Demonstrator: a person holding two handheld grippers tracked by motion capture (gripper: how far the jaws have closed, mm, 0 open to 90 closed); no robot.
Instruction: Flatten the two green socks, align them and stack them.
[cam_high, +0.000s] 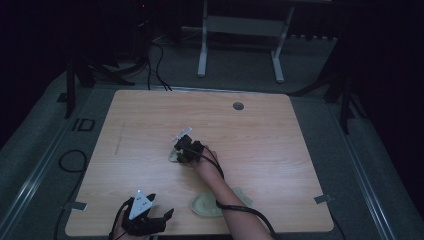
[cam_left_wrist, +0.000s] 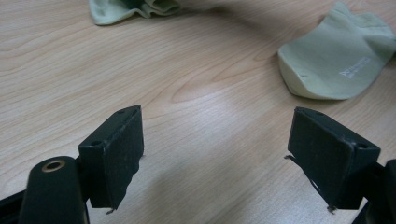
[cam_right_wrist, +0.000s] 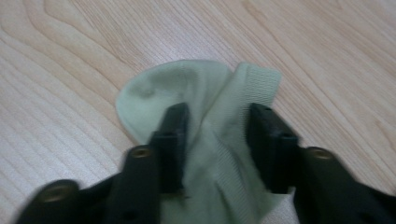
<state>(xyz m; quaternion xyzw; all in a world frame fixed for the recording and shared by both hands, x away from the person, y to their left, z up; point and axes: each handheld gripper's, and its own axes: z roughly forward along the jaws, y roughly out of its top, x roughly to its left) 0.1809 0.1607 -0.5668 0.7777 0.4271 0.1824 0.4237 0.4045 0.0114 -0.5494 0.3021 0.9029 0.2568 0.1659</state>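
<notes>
Wooden table (cam_right_wrist: 70, 46); right claw (cam_right_wrist: 217, 140) seemingly around sock (cam_right_wrist: 205, 93).

table (cam_left_wrist: 196, 84): pale matt wood grain | sock (cam_right_wrist: 205, 93): soft ribbed green cloth

Both grippers are black with brass-ringed screw holes; the left gripper (cam_high: 157, 212) carries a grey three-cornered plate.

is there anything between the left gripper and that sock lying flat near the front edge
Nothing visible. The left gripper stands open over bare table, and the flat sock lies ahead to its right. The right gripper works on the other sock farther off.
</notes>
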